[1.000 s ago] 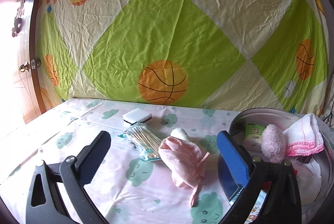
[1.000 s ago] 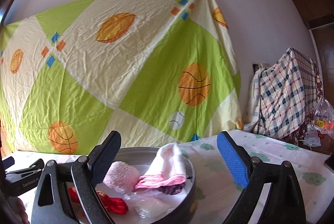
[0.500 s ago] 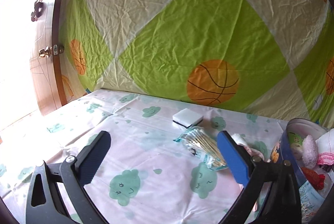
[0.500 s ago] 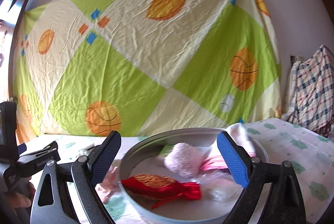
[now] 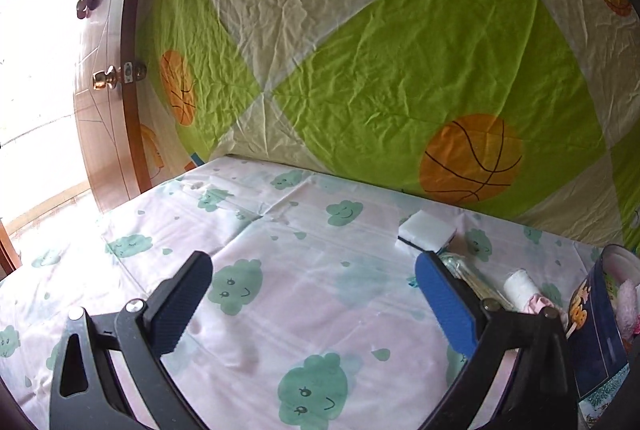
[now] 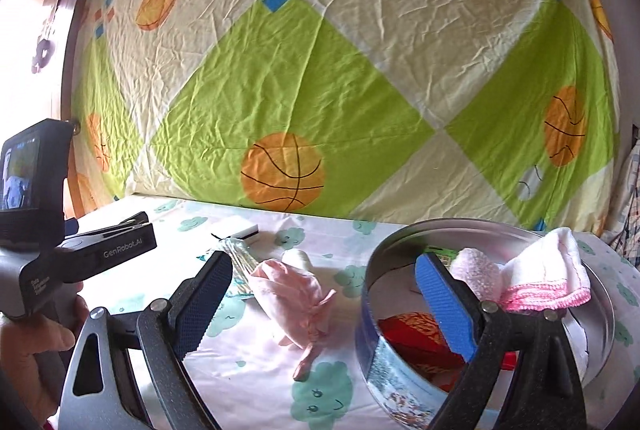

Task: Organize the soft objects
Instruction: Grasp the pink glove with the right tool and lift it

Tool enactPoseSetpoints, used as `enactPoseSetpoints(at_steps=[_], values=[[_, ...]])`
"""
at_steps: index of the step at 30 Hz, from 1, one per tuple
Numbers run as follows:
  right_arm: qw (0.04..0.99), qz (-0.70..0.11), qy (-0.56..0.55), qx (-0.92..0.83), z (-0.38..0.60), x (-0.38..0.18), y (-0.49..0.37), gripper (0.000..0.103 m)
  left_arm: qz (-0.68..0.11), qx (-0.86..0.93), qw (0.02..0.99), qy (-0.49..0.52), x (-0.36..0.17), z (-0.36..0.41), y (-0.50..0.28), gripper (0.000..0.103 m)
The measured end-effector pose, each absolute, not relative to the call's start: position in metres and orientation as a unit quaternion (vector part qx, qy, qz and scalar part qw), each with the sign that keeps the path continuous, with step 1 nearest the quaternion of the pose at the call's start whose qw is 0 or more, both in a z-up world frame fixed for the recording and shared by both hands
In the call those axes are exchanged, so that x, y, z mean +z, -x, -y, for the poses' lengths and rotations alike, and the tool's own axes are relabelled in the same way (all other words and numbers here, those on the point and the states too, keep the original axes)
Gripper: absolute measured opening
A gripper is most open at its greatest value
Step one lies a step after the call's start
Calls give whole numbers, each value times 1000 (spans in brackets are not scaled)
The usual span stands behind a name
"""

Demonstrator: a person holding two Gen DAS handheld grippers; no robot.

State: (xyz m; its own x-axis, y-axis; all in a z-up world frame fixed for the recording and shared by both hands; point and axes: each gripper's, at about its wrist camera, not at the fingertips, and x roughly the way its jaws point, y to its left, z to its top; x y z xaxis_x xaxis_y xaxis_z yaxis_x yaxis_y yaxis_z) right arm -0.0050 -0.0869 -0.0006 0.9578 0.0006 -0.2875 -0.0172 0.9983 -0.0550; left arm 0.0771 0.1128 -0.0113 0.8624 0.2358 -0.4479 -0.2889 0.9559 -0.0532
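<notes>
Firstly, worktop (image 5: 304,294), cloud-print cover. Round tin (image 6: 400,370) at right, containing white towel (image 6: 548,270), pink puff (image 6: 478,276), red pouch (image 6: 416,334). Pink cloth (image 6: 292,294) lying just left of tin. White sponge (image 5: 428,230) behind. Left tongs (image 5: 316,306) wide, empty, level over bare cover. Right tongs (image 6: 324,306) wide, empty, straddling tin rim.

A basketball-print sheet (image 6: 320,77) hangs at the far side — a wooden door (image 5: 108,117) with a brass knob (image 5: 105,79) stands left.
</notes>
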Motion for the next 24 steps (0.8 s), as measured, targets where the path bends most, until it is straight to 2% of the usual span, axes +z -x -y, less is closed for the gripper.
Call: enactPoseSetpoints(at_steps=[1,3,8,11,14,17,18,19,21,24], values=[[988,-151,38,10,80,-1,1,92,-226,138,962,61,-12,-116,-79,103],[984,-165,60,20,68,-4,-8,81,-228,148,960,61,-13,-122,-81,103],[965,-234,107,40,44,-16,-43,73,-239,168,954,65,-16,-133,-85,103],[949,-290,116,37,42,-28,-68,61,-249,175,950,68,-19,-137,-86,103],[932,-342,115,21,44,-40,-90,56,-257,171,949,69,-20,-137,-87,103],[919,-373,128,20,42,-52,-103,41,-263,165,948,68,-21,-136,-88,103],[915,-382,127,20,43,-54,-105,30,-264,165,948,68,-21,-136,-88,103],[914,-386,123,17,46,-56,-106,25,-264,165,948,68,-21,-136,-88,103],[916,-386,107,27,52,-55,-106,8,-263,165,948,70,-21,-137,-87,103],[924,-372,79,50,60,-48,-100,6,-266,163,947,75,-22,-138,-88,103]])
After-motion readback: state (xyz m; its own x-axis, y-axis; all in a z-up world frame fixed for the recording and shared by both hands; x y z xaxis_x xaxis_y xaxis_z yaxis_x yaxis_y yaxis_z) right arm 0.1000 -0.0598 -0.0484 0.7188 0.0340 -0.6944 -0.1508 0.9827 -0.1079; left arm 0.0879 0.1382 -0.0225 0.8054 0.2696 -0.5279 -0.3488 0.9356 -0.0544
